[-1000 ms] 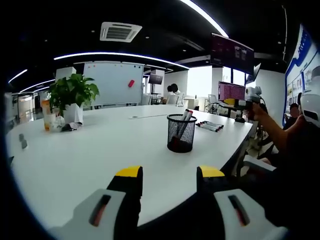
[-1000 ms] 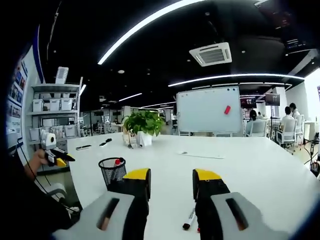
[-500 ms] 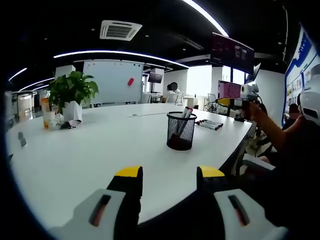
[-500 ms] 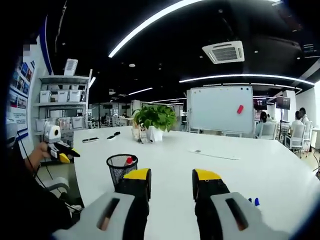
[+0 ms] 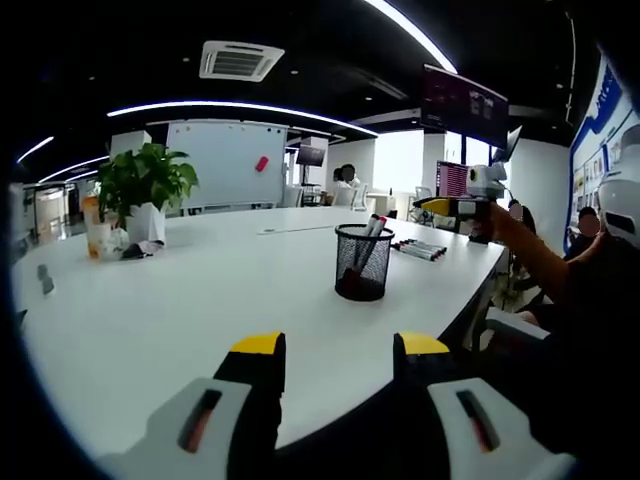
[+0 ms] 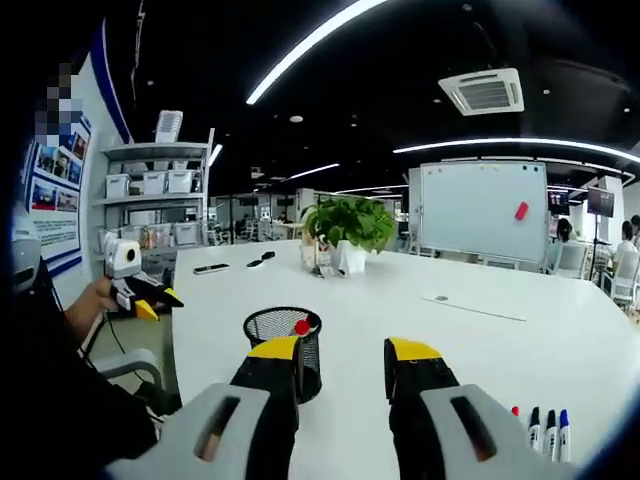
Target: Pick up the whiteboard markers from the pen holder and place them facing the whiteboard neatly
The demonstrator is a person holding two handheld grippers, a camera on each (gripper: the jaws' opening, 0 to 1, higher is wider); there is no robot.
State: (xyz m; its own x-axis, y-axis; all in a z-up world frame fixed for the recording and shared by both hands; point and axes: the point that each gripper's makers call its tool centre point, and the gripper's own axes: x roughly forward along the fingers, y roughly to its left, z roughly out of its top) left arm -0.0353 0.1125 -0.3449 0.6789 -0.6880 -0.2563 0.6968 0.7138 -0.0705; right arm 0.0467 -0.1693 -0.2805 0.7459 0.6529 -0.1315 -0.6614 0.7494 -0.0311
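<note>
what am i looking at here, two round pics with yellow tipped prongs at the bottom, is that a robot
No robot: a person holds one hand-held gripper in each hand, each carrying a fisheye camera. The prongs are that gripper's jaws. The left hand-held gripper and the right hand-held gripper both stand open, holding nothing. On the white table stands a black mesh pen holder with markers inside, more markers lie beyond it, and a potted plant stands farther off. A whiteboard stands at the back.

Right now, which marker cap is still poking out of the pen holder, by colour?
The red-capped marker, upright in the black mesh pen holder. The laid-out markers on the table show red, black and blue caps side by side.
</note>
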